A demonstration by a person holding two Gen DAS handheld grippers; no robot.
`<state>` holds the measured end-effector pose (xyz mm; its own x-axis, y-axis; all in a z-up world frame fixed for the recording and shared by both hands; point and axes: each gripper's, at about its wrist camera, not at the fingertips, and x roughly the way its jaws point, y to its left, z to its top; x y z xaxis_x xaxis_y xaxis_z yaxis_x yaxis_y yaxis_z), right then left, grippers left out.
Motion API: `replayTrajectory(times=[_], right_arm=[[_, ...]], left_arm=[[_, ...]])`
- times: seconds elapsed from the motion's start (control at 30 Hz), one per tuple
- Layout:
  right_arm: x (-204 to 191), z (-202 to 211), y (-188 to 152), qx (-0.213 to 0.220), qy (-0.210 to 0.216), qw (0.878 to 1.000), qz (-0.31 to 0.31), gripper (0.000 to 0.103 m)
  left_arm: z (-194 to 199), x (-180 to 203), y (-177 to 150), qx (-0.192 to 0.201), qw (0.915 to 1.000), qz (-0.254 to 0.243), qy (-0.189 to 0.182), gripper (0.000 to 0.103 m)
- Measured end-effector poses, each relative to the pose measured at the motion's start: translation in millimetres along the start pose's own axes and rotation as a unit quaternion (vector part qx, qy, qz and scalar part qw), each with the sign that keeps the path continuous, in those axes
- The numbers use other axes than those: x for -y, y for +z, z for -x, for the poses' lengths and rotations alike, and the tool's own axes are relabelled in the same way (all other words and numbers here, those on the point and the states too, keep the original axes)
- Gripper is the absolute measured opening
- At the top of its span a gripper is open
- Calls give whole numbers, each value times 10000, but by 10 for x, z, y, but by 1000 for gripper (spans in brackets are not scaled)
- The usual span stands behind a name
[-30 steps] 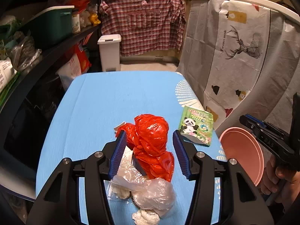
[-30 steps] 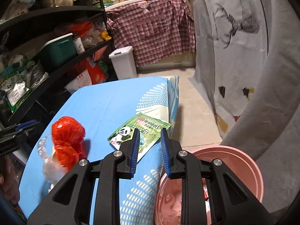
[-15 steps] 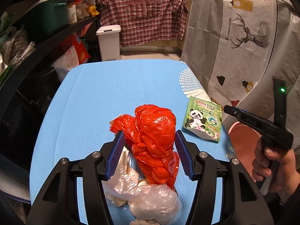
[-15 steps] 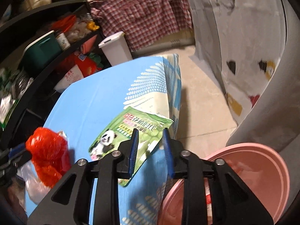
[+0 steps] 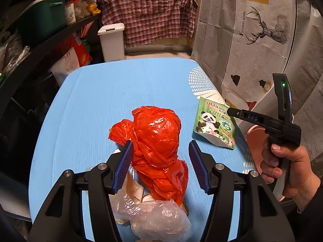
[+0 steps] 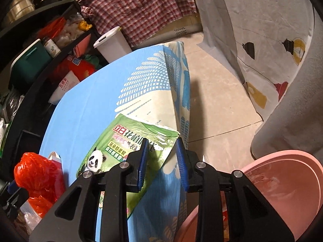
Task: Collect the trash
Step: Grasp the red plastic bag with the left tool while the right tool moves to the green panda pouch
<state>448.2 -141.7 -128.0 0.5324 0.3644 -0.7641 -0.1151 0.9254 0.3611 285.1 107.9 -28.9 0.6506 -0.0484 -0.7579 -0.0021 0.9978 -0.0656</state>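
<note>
A crumpled red plastic bag (image 5: 159,147) lies on the blue table (image 5: 97,104), with a clear plastic bag (image 5: 153,219) and paper scraps in front of it. My left gripper (image 5: 161,165) is open, its jaws on either side of the red bag. A green panda pouch (image 5: 215,125) lies at the table's right edge. In the right wrist view my right gripper (image 6: 161,165) is open over the pouch (image 6: 129,145), its jaws astride the pouch's right edge. The red bag (image 6: 40,177) shows at lower left there.
A pink basin (image 6: 282,193) stands on the floor right of the table, with something inside. A white lidded bin (image 5: 112,40) stands beyond the table's far end. Dark shelves (image 5: 40,46) full of goods line the left. A printed cloth (image 5: 262,40) hangs at right.
My right gripper has moved forward from over the basin to the panda pouch. My left gripper has moved slightly forward along the red bag and stays open.
</note>
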Motion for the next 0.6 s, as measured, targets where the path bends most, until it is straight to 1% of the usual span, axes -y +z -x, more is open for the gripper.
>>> replayTrajectory(times=[0.07, 0.17, 0.2, 0.23, 0.27, 0.3, 0.47, 0.6], right_arm=[[21, 11, 8, 24, -94, 9999, -27, 30], [45, 19, 13, 1, -90, 9999, -88, 31], [49, 18, 10, -13, -84, 9999, -89, 31], [51, 17, 8, -26, -66, 9999, -94, 31], [53, 16, 8, -41, -27, 9999, -106, 31], [54, 15, 10, -55, 20, 9999, -116, 31], [7, -8, 1, -174, 310, 9993, -113, 31], [-38, 25, -7, -157, 414, 9990, -44, 32]], left_arm=[[-1, 1, 2, -1, 10000, -4, 12, 56], [0, -6, -6, -22, 10000, 9, -1, 55], [-2, -5, -10, -24, 10000, -5, 8, 54], [-2, -4, -11, -25, 10000, -24, 22, 50], [-5, -5, -16, -31, 10000, -47, 42, 45], [-8, -10, -10, -42, 10000, -54, 49, 44], [18, -53, -2, -41, 10000, 10, 5, 41], [38, -54, 2, -31, 10000, 5, -1, 40]])
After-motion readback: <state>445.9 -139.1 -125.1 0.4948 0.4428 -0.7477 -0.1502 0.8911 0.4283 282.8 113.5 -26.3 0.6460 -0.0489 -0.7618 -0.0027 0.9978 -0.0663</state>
